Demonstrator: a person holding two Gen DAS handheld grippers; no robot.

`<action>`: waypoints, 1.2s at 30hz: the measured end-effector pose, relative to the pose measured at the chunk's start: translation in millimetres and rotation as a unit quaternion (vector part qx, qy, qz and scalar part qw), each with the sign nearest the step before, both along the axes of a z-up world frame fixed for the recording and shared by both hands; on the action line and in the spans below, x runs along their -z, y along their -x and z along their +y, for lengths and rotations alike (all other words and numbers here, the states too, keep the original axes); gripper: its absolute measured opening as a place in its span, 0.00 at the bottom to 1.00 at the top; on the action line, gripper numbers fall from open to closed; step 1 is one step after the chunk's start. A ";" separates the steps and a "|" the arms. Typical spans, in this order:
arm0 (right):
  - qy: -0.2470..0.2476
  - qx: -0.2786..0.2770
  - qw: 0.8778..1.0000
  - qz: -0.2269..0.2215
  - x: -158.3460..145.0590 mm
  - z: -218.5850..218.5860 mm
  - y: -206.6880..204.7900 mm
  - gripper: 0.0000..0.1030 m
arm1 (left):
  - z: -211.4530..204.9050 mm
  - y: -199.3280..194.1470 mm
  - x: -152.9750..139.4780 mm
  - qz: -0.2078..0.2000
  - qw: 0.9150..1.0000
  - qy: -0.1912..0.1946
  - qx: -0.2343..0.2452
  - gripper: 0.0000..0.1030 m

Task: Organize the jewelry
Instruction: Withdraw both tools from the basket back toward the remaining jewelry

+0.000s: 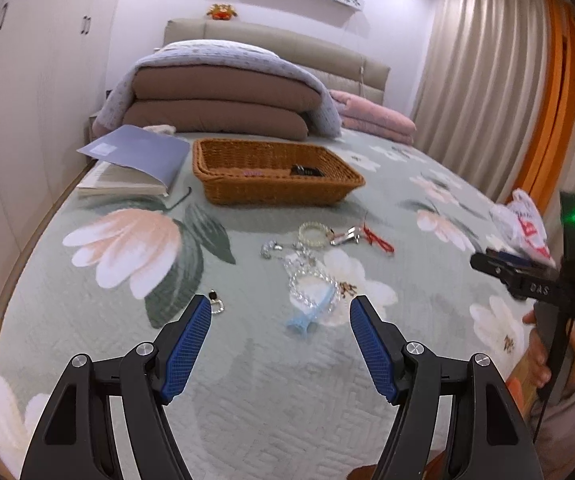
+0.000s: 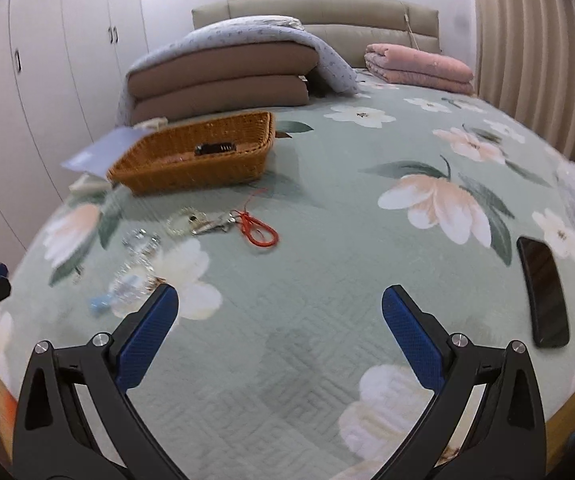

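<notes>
Floral bedspread point(image 1: 247, 392) with loose jewelry point(image 1: 311, 276) before wicker basket point(image 1: 271, 192); each hand-held gripper released, empty.

My left gripper point(image 1: 280, 306) and right gripper point(image 2: 279, 295) hang tilted downward, both with jaws spread wide and nothing between them; my right hand point(image 1: 545, 354) wraps the right gripper's handle.
</notes>
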State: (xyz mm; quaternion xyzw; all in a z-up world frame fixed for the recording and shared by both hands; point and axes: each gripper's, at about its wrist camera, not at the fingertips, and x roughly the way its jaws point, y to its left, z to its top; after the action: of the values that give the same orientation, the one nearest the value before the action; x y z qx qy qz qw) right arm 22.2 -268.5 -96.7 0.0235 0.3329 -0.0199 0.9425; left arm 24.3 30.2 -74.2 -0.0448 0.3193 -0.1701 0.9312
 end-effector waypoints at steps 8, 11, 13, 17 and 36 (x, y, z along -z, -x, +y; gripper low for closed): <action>0.014 -0.040 0.999 0.026 8.2 11.7 -37.6 1.00 | -18.7 -15.3 22.3 0.033 0.998 -0.033 0.035 0.71; 0.017 -0.058 0.997 0.042 13.1 14.8 -55.7 1.00 | -22.1 -26.2 32.1 0.049 0.997 -0.036 0.040 0.71; 0.010 -0.069 0.996 0.054 17.3 15.8 -69.4 1.00 | -23.4 -33.6 37.5 0.060 0.997 -0.034 0.042 0.71; 0.001 -0.070 0.996 0.064 23.9 13.8 -91.6 1.00 | -27.9 -46.1 46.6 0.076 0.995 -0.028 0.049 0.71; 0.037 -0.086 0.990 0.105 54.8 19.2 -162.6 0.61 | -52.5 -64.1 66.8 0.102 0.991 -0.058 0.070 0.52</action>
State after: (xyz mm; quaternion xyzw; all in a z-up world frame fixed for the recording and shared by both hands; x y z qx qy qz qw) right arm 184.9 -249.3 -151.5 -0.0430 0.4295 0.0468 0.9008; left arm 88.5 -22.3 -141.0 0.0148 0.4246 -0.2108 0.8804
